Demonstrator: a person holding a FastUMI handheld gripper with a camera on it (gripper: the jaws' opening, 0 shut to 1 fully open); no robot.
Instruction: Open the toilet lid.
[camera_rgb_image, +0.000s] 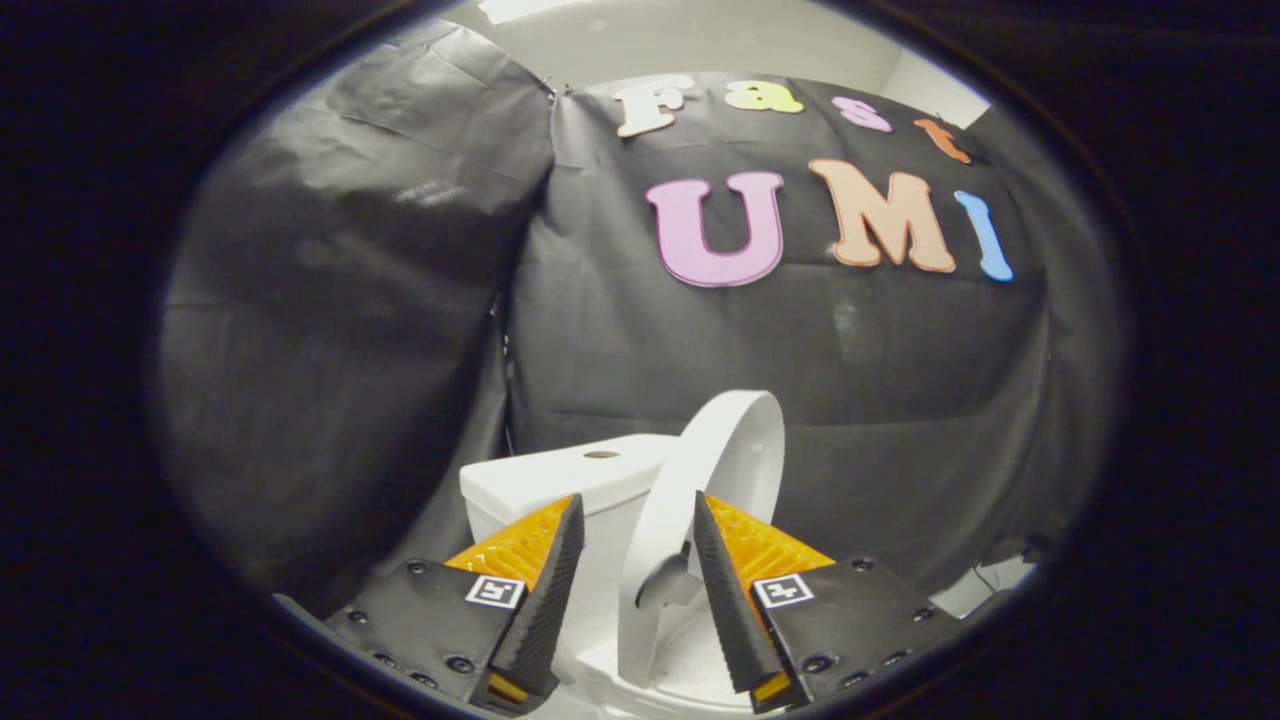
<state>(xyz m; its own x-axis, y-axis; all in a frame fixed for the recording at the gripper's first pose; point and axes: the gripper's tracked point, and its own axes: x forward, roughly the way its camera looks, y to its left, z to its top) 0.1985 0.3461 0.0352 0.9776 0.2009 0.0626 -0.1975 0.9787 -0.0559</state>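
So, going left to right: the black cloth wall (350, 300) of the booth takes up the whole background, creased and sagging, with a seam where two sheets meet a bit left of the middle. Down low, the white toilet tank (560, 480) sits against that cloth, and it has a small round button hole on its top. The left finger (535, 590) of the tongs (625, 600), black ribbed pad with an orange back, overlaps the front of the tank.

Between the two fingers stands the toilet lid (700, 470). It's white, raised well up and seen nearly edge-on, leaning back toward the tank, with its rounded top poking above the tank's top. Its lower end runs down to the toilet bowl rim (690, 670), which shows as a white curve right at the base of the fingers.

The tongs are apart, with a clear gap between the lid and the left finger. The right finger (730, 600) sits just beside the lid's edge; can't tell if it's actually touching. Neither pad looks pressed on anything.
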